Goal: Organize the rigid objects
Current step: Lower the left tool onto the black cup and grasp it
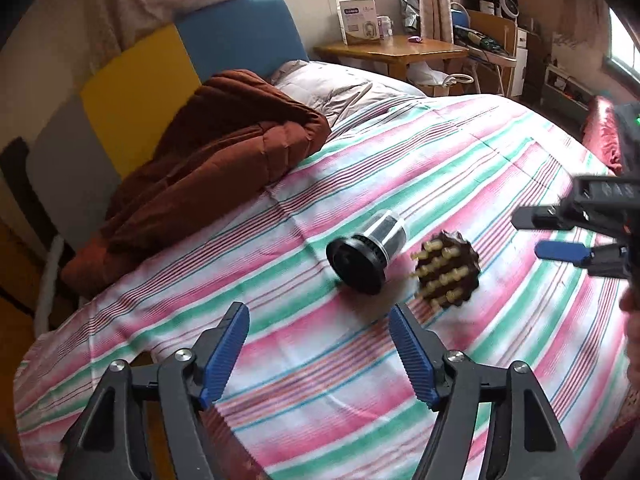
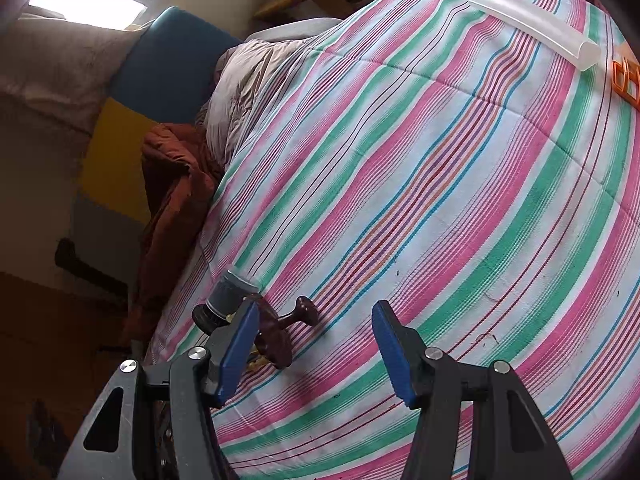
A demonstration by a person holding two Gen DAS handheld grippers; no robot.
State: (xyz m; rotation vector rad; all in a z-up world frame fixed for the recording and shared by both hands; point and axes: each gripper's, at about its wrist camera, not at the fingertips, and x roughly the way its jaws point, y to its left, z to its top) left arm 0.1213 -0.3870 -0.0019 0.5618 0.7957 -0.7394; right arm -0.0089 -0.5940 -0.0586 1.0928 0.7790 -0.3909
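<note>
A clear jar with a black lid [image 1: 366, 258] lies on its side on the striped bedspread [image 1: 320, 380]. Next to it on the right lies a dark brown wooden massager with pale pegs [image 1: 446, 274]. My left gripper [image 1: 318, 346] is open and empty, just short of both. My right gripper [image 1: 538, 236] shows at the right edge, open. In the right wrist view my right gripper [image 2: 314, 344] is open and empty; the massager [image 2: 280, 334] and jar [image 2: 224, 300] lie by its left finger. A translucent tube [image 2: 532, 26] and an orange plastic frame [image 2: 626, 76] lie far off.
A brown quilt [image 1: 208, 168] and a grey pillow [image 1: 332, 88] lie at the head of the bed, against a blue and yellow headboard [image 1: 180, 64]. A wooden table [image 1: 392, 50] with a box stands beyond. The bed's left edge drops to the floor.
</note>
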